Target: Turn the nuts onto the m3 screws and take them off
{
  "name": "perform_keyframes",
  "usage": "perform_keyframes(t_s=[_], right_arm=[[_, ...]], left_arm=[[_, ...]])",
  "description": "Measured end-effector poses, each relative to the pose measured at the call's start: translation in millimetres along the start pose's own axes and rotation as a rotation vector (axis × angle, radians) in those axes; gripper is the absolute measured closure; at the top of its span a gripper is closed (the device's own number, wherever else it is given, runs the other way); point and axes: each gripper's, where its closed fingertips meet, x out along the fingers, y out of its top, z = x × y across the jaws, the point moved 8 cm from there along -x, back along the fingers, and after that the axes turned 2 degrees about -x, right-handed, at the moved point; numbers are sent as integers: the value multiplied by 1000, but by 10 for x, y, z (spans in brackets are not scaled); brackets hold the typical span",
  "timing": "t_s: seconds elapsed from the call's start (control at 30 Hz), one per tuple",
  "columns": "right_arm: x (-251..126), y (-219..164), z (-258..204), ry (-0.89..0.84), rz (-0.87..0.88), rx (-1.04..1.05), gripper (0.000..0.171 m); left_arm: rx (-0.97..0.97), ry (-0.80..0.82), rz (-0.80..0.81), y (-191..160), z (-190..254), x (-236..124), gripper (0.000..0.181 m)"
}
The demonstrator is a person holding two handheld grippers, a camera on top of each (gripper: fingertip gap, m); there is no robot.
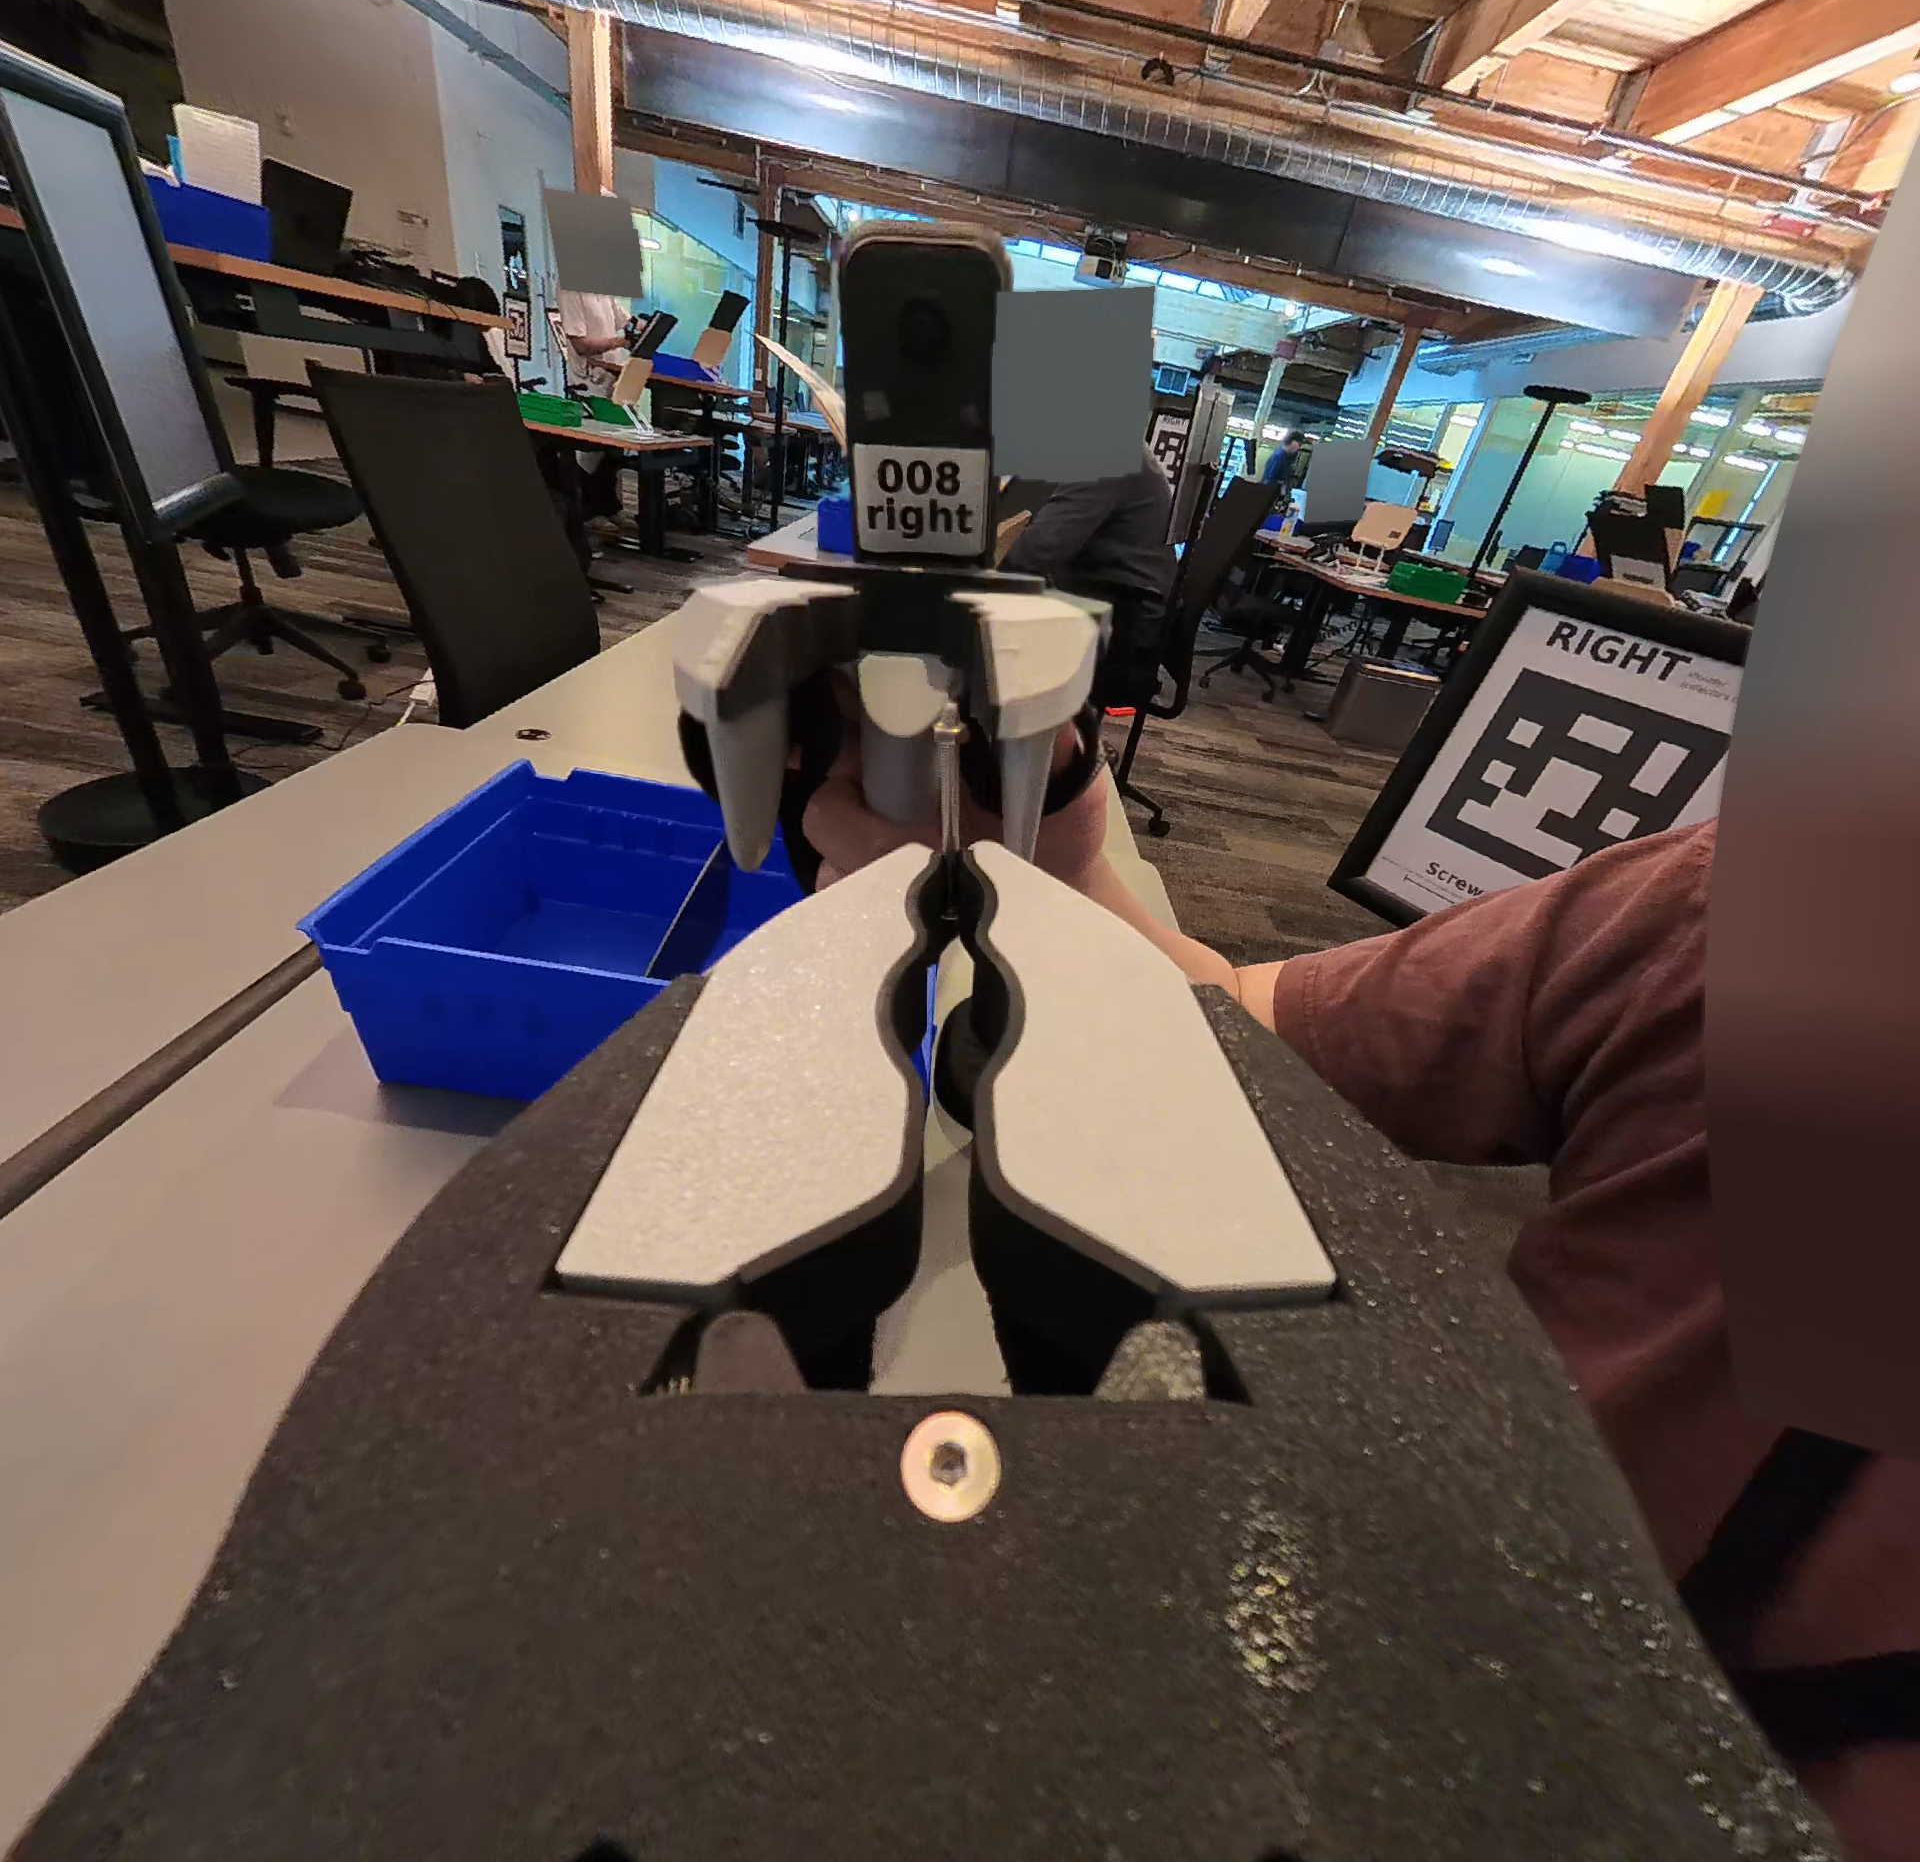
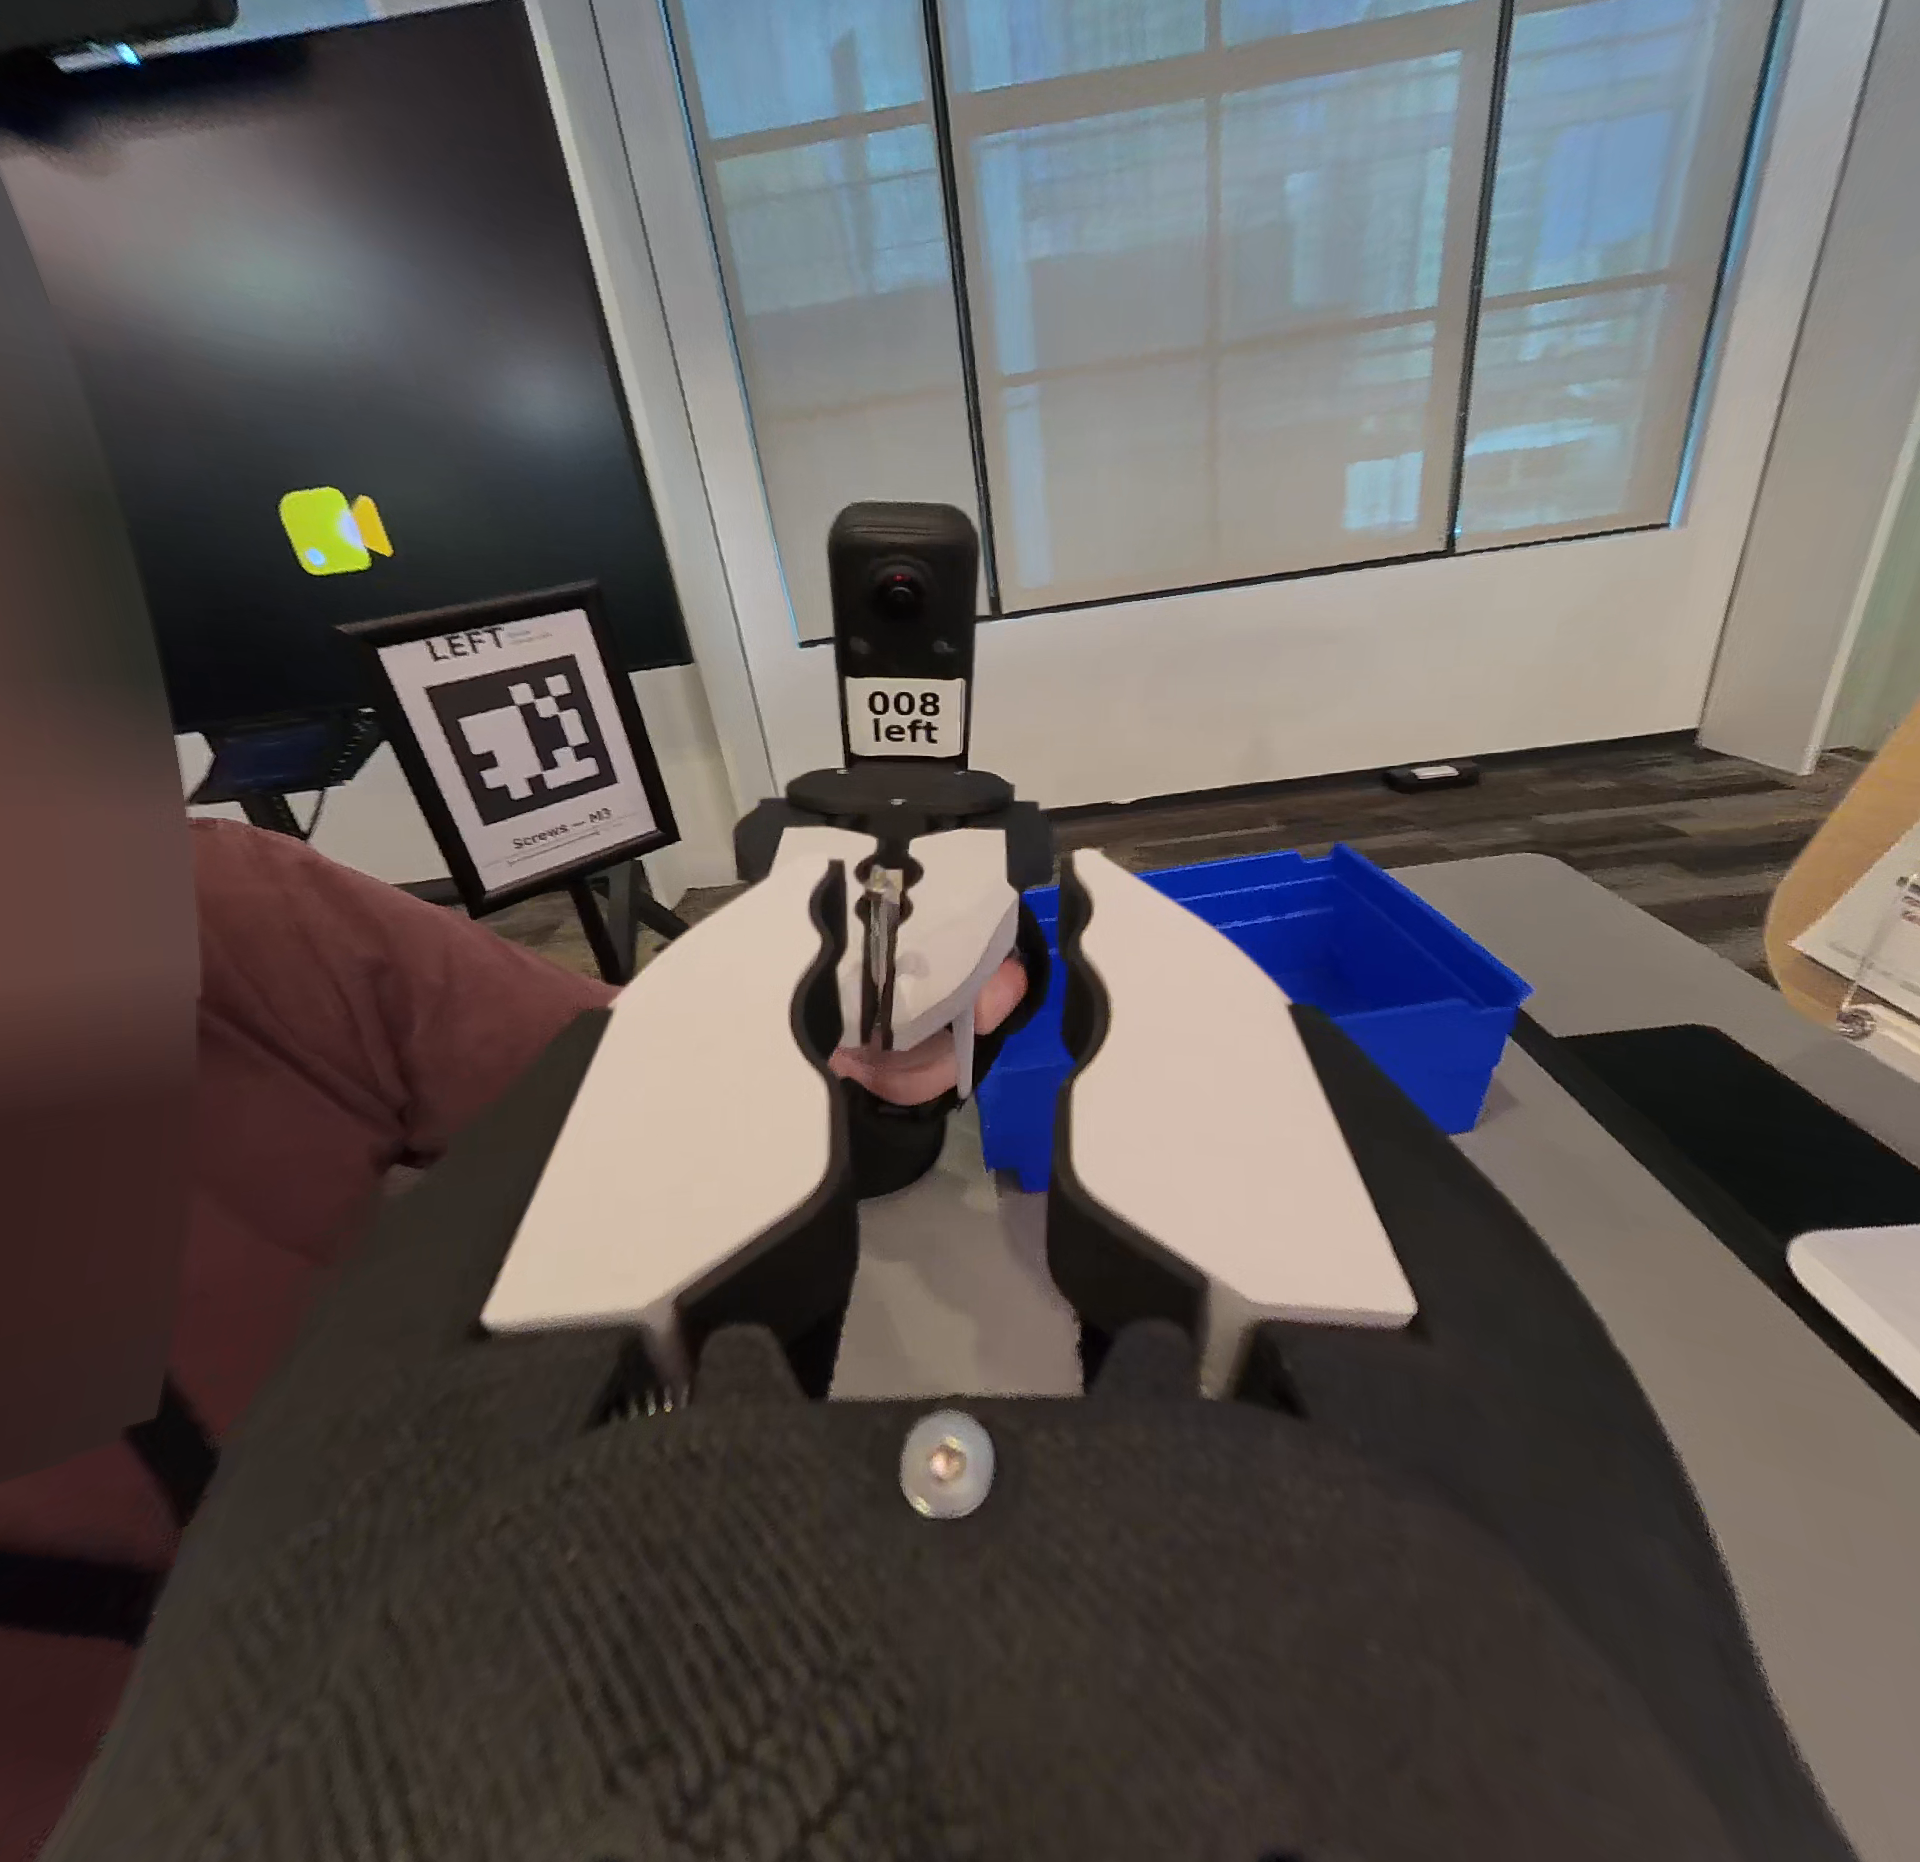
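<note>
Closest to the left wrist camera, the left gripper (image 1: 951, 867) has its grey fingers (image 1: 790, 1064) pinched together on the lower end of a thin silver screw (image 1: 948, 794), which stands nearly upright above the grey table (image 1: 156, 981), just right of the blue bin (image 1: 520, 939). Facing it from beyond the bin's right edge, the right gripper (image 2: 951, 939) hangs with its jaws spread wide around the screw, not touching it. Whether a nut sits on the screw is too small to tell. Someone's maroon sleeve (image 1: 1507, 1033) reaches in from the bin's far right.
</note>
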Motion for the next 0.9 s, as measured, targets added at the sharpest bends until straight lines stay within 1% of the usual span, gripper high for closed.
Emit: perform_keyframes(t_s=[0.1,0.2,0.27,0.37,0.47,0.6,0.63,0.7,0.77,0.83,0.9], right_arm=[[13,-30,26,-8,-25,2,131],[-89,-4,116,-22,1,39,134],[-109,22,102,3,33,48,134],[-14,18,-15,44,15,27,134],[55,-29,-28,2,-24,-6,133],[-43,-31,106,-25,-22,34,132],[-84,-23,144,-50,-17,34,135],[-110,5,127,-27,-1,40,135],[-60,16,51,7,5,38,135],[17,2,-23,3,-2,-1,134],[73,-39,-35,-25,-50,-15,133]], left_arm=[[2,9,-4,-4,1,3,179],[-20,-5,13,15,-26,-30,179],[-22,3,18,15,-42,-37,179],[-18,-2,4,-5,-30,-8,179],[-10,-10,-5,-15,-5,15,179],[-2,15,4,5,-32,-23,179],[-11,8,14,19,-33,-36,179],[-9,9,18,28,-28,-45,179],[4,13,5,15,-17,-26,179],[8,12,-5,-4,-8,0,180],[4,2,-8,-14,6,17,179]])
